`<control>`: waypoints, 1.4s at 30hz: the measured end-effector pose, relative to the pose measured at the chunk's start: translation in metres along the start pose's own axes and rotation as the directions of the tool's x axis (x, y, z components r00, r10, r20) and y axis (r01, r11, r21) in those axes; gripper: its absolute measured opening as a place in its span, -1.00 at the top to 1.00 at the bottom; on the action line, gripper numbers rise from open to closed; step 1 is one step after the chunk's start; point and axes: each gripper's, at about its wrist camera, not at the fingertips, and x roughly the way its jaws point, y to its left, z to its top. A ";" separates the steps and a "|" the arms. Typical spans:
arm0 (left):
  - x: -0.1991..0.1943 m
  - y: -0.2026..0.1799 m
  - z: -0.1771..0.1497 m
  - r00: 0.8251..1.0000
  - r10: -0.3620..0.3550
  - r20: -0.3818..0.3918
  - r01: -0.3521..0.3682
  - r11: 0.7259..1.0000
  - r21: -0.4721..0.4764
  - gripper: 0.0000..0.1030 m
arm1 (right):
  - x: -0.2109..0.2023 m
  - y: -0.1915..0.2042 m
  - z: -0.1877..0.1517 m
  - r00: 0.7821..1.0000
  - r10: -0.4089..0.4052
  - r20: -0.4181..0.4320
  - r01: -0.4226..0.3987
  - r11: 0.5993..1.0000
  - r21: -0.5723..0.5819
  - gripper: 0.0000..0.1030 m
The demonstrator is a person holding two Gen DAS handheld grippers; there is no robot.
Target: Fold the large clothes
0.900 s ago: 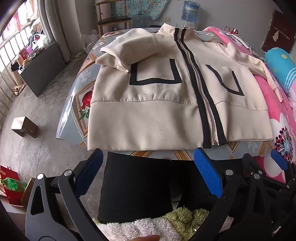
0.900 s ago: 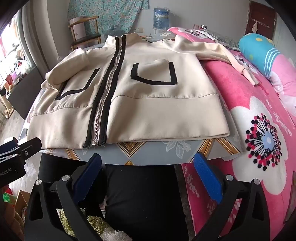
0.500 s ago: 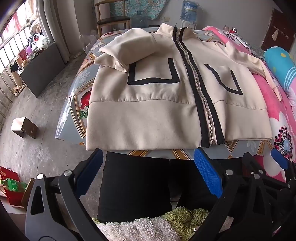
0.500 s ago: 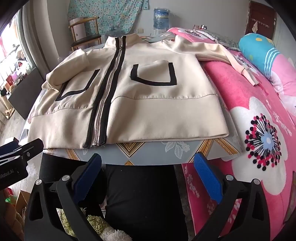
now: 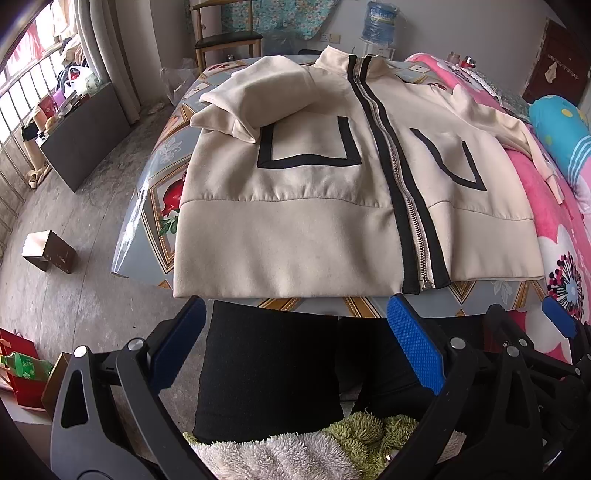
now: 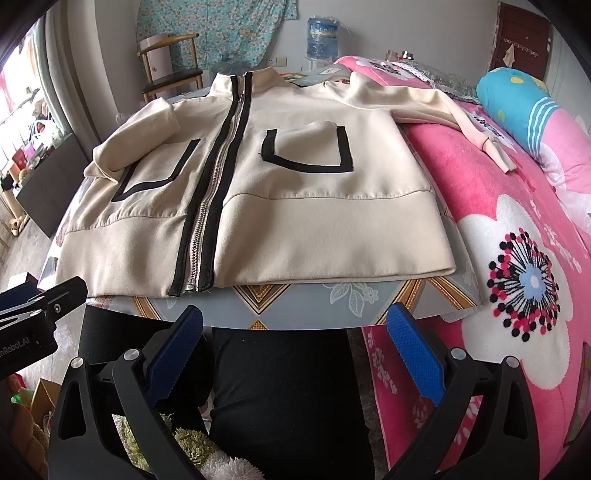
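Cream fabric fills most of what I see: the jacket (image 5: pixel 295 206) lies face up and zipped on the table (image 5: pixel 147 206), collar at the far end, hem along the near edge. Its zipper (image 5: pixel 402 192) runs between two black bands, with a black-outlined pocket on each side. In the left wrist view one sleeve (image 5: pixel 255 96) is folded in over the chest; in the right wrist view the other sleeve (image 6: pixel 450 110) stretches out onto the pink blanket (image 6: pixel 517 221) beside the table.

My left gripper (image 5: pixel 291 347) hangs just short of the hem with its jaws spread as wide as they go, nothing between the blue pads and no contact with the cloth. My right gripper (image 6: pixel 295 347) is the same: jaws fully apart, empty, off the near table edge. Below both I see black trousers and a bit of fluffy green and white fabric, cut off by the frame.

As for containers, a water bottle (image 6: pixel 323 37) stands at the far wall; I cannot make out how full it is. A small brown box (image 5: pixel 48 251) sits on the concrete floor to the left, and red boxes (image 5: pixel 18 373) are clipped at the corner, contents unclear. A wooden chair (image 5: pixel 225 33) stands beyond the table. The striped blue cushion (image 6: pixel 517 99) lies on the blanket. The table's far edge is hidden under the jacket collar.
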 end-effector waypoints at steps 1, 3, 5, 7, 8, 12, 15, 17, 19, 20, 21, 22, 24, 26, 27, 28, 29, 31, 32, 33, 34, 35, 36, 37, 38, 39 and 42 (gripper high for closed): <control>0.001 0.001 0.000 1.000 0.002 0.001 -0.002 1.000 0.000 -0.85 | -0.001 0.000 0.000 1.000 0.000 0.001 0.000 1.000 -0.001 -0.89; 0.000 0.001 -0.001 1.000 0.002 0.001 -0.002 1.000 -0.002 -0.85 | -0.001 0.001 0.001 1.000 -0.002 0.002 0.002 1.000 -0.001 -0.89; 0.001 0.001 0.000 1.000 0.002 0.001 -0.002 1.000 -0.002 -0.85 | -0.002 0.002 0.002 1.000 -0.003 0.003 0.003 1.000 -0.004 -0.89; 0.001 0.001 0.000 1.000 0.002 0.001 -0.002 1.000 -0.002 -0.85 | -0.003 0.002 0.003 1.000 -0.003 0.004 0.003 1.000 -0.006 -0.89; 0.000 0.001 0.000 1.000 0.001 0.001 -0.001 1.000 -0.002 -0.85 | -0.003 0.003 0.003 1.000 -0.003 0.005 0.003 1.000 -0.007 -0.89; 0.001 0.002 0.000 1.000 0.001 0.000 -0.001 1.000 -0.001 -0.85 | -0.003 0.003 0.004 1.000 -0.003 0.007 0.003 1.000 -0.009 -0.89; 0.000 0.002 0.000 1.000 0.001 0.001 -0.001 1.000 -0.002 -0.85 | -0.003 0.003 0.004 1.000 -0.004 0.009 0.004 1.000 -0.008 -0.89; 0.001 0.002 0.001 1.000 0.001 0.001 -0.001 1.000 -0.003 -0.85 | -0.003 0.004 0.004 1.000 -0.004 0.010 0.004 1.000 -0.010 -0.89; 0.001 0.005 0.002 1.000 0.002 0.002 -0.002 1.000 -0.006 -0.85 | -0.003 0.004 0.005 1.000 -0.004 0.013 0.004 1.000 -0.011 -0.89; 0.001 0.006 0.003 1.000 0.002 0.002 -0.002 1.000 -0.009 -0.85 | -0.003 0.004 0.005 1.000 -0.003 0.014 0.003 1.000 -0.012 -0.89; 0.001 0.007 0.003 1.000 0.002 0.002 -0.002 1.000 -0.009 -0.85 | -0.003 0.004 0.006 1.000 -0.004 0.015 0.004 1.000 -0.012 -0.89; 0.001 0.008 0.003 1.000 0.002 0.003 -0.002 1.000 -0.010 -0.85 | -0.003 0.004 0.006 1.000 -0.003 0.015 0.004 1.000 -0.013 -0.89; 0.001 0.007 0.003 1.000 0.004 0.003 -0.004 1.000 -0.010 -0.85 | -0.004 0.004 0.005 1.000 -0.004 0.018 0.004 1.000 -0.013 -0.89; 0.000 0.009 0.004 1.000 0.006 0.004 -0.006 1.000 -0.012 -0.85 | -0.004 0.004 0.005 1.000 -0.005 0.020 0.005 1.000 -0.014 -0.89; 0.000 0.008 0.004 1.000 0.007 0.004 -0.007 1.000 -0.012 -0.85 | -0.004 0.004 0.005 1.000 -0.005 0.020 0.005 1.000 -0.014 -0.89; 0.000 0.009 0.004 1.000 0.008 0.005 -0.008 1.000 -0.013 -0.85 | -0.004 0.004 0.005 1.000 -0.005 0.020 0.005 1.000 -0.013 -0.89; 0.000 0.009 0.005 1.000 0.009 0.004 -0.009 1.000 -0.013 -0.85 | -0.004 0.004 0.005 1.000 -0.005 0.020 0.005 1.000 -0.014 -0.89; 0.000 0.009 0.005 1.000 0.010 0.004 -0.010 1.000 -0.013 -0.85 | -0.005 0.004 0.005 1.000 -0.005 0.020 0.005 1.000 -0.013 -0.89; 0.000 0.009 0.005 1.000 0.010 0.004 -0.010 1.000 -0.012 -0.85 | -0.005 0.004 0.005 1.000 -0.005 0.021 0.005 1.000 -0.013 -0.89; 0.000 0.009 0.005 1.000 0.010 0.004 -0.010 1.000 -0.012 -0.85 | -0.005 0.004 0.005 1.000 -0.005 0.022 0.006 1.000 -0.013 -0.89; 0.000 0.009 0.005 1.000 0.010 0.004 -0.010 1.000 -0.012 -0.85 | -0.005 0.004 0.005 1.000 -0.006 0.022 0.006 1.000 -0.014 -0.89; 0.000 0.008 0.004 1.000 0.010 0.005 -0.010 1.000 -0.012 -0.85 | -0.005 0.004 0.005 1.000 -0.006 0.023 0.007 1.000 -0.015 -0.89; 0.000 0.008 0.004 1.000 0.010 0.005 -0.010 1.000 -0.012 -0.85 | -0.005 0.004 0.006 1.000 -0.007 0.023 0.007 1.000 -0.015 -0.89; 0.000 0.009 0.004 1.000 0.011 0.005 -0.011 1.000 -0.012 -0.85 | -0.005 0.004 0.006 1.000 -0.007 0.024 0.007 1.000 -0.014 -0.89; 0.000 0.009 0.004 1.000 0.011 0.005 -0.011 1.000 -0.012 -0.85 | -0.006 0.003 0.006 1.000 -0.007 0.025 0.008 1.000 -0.014 -0.89; 0.000 0.009 0.004 1.000 0.011 0.005 -0.011 1.000 -0.012 -0.85 | -0.006 0.003 0.006 1.000 -0.008 0.026 0.008 1.000 -0.014 -0.89; 0.001 0.009 0.004 1.000 0.012 0.005 -0.012 1.000 -0.012 -0.85 | -0.006 0.003 0.006 1.000 -0.008 0.027 0.008 1.000 -0.014 -0.89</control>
